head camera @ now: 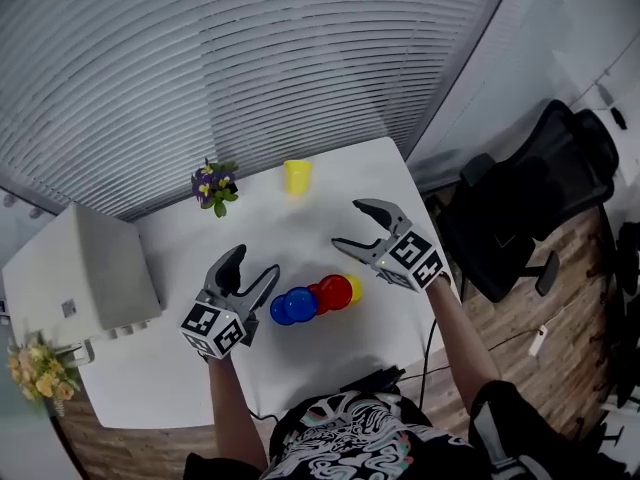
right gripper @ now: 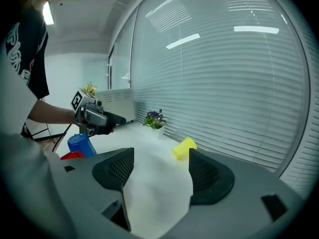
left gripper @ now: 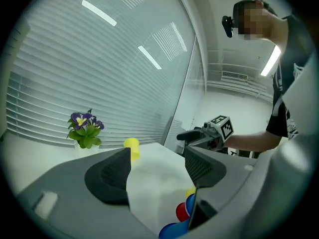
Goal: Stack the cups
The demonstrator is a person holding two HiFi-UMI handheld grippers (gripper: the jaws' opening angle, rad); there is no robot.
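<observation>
white tabletop (head camera: pixel 300 243) fills the middle of the head view. on it we see a row of cups (head camera: pixel 312 299) touching one another: blue at the left end, then red, with yellow at the right end. we cannot tell whether they are nested. our left gripper (head camera: pixel 255 263) is just beside the blue end, its jaws spread with nothing between them. our right gripper (head camera: pixel 348 224) is just past the far side of the row, jaws likewise spread and empty. a lone yellow cup (head camera: pixel 297 176) sits well apart near the far edge, close to a pot of purple flowers (head camera: pixel 214 186). a beige box (head camera: pixel 80 273) stands at the table's left side, and a black office chair (head camera: pixel 540 208) is off to its right.

in the left gripper view our jaws stand wide over bare table. the lone yellow cup (left gripper: pixel 131 146) shows just past the left jaw, the row of cups (left gripper: pixel 182 211) sits low by the right jaw, and the right gripper (left gripper: pixel 192 135) is opposite.

in the right gripper view the jaws are wide apart, with only tabletop between them. the lone yellow cup (right gripper: pixel 184 148) shows beyond, nearer the right jaw. the flowers (right gripper: pixel 154 119) are farther back, and the left gripper (right gripper: pixel 112 119) is above the blue end of the row (right gripper: pixel 81 145).
</observation>
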